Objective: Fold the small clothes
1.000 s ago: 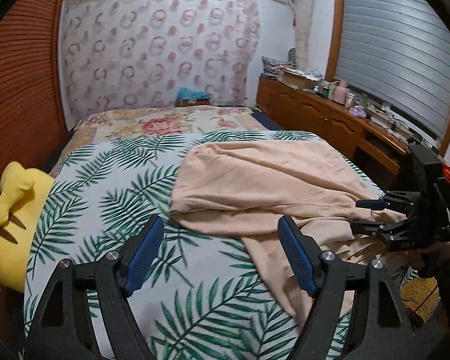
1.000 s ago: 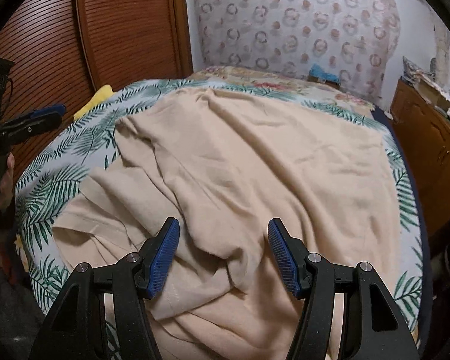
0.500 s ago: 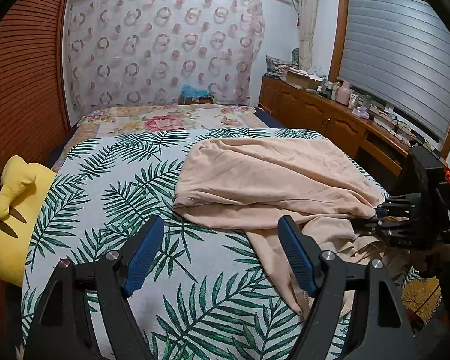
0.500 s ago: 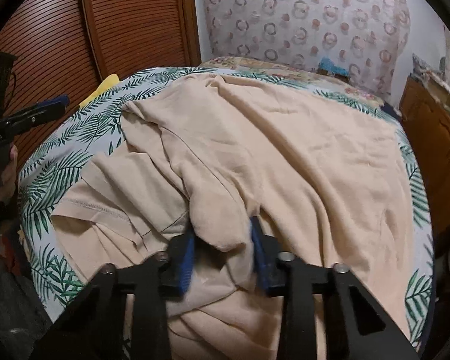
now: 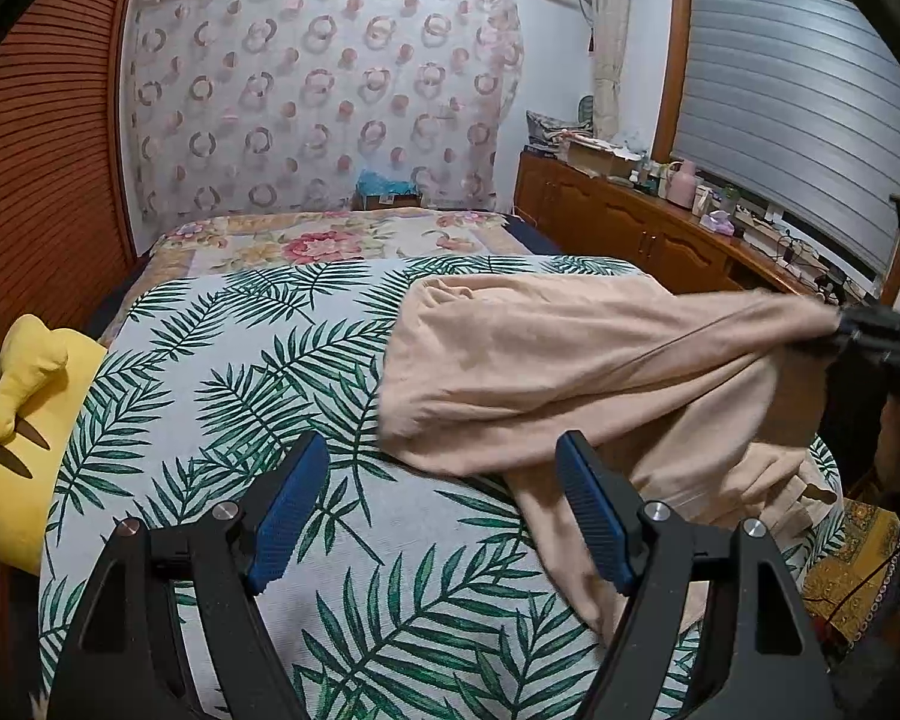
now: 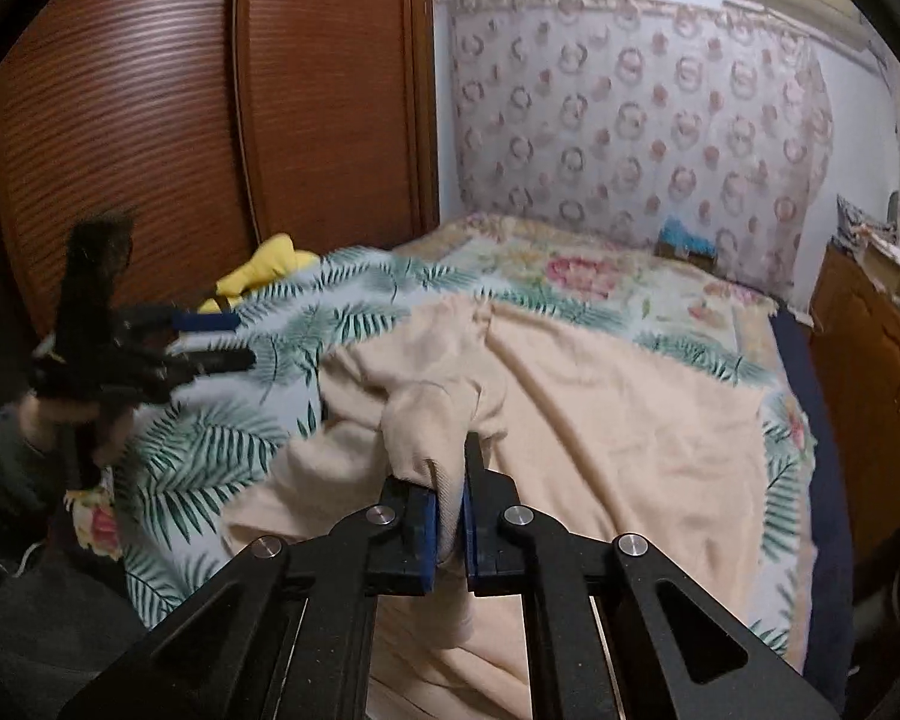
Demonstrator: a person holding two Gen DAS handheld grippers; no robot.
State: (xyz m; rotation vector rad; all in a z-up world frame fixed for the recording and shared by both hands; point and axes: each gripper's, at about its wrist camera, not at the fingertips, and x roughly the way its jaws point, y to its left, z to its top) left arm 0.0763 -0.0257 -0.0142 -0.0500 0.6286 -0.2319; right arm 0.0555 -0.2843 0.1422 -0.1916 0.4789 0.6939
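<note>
A beige garment [image 5: 570,360] lies crumpled on the right half of the palm-leaf bedspread [image 5: 240,396]; it also shows in the right wrist view [image 6: 618,420]. My right gripper [image 6: 449,516] is shut on a bunched fold of the garment and lifts it off the bed; in the left wrist view it [image 5: 870,330] pulls the cloth taut at the right edge. My left gripper [image 5: 444,510] is open and empty above the bedspread, just left of the garment's near edge; in the right wrist view it [image 6: 210,339] hovers at the left.
A yellow plush toy [image 5: 24,420] lies at the bed's left edge by the wooden wardrobe [image 6: 210,120]. A wooden sideboard [image 5: 660,234] with clutter runs along the right wall. A floral cover [image 5: 330,240] lies at the far end.
My right gripper closed on a fold of the garment and raised it up and to the right, stretching the cloth. My left gripper stayed open and rose slightly.
</note>
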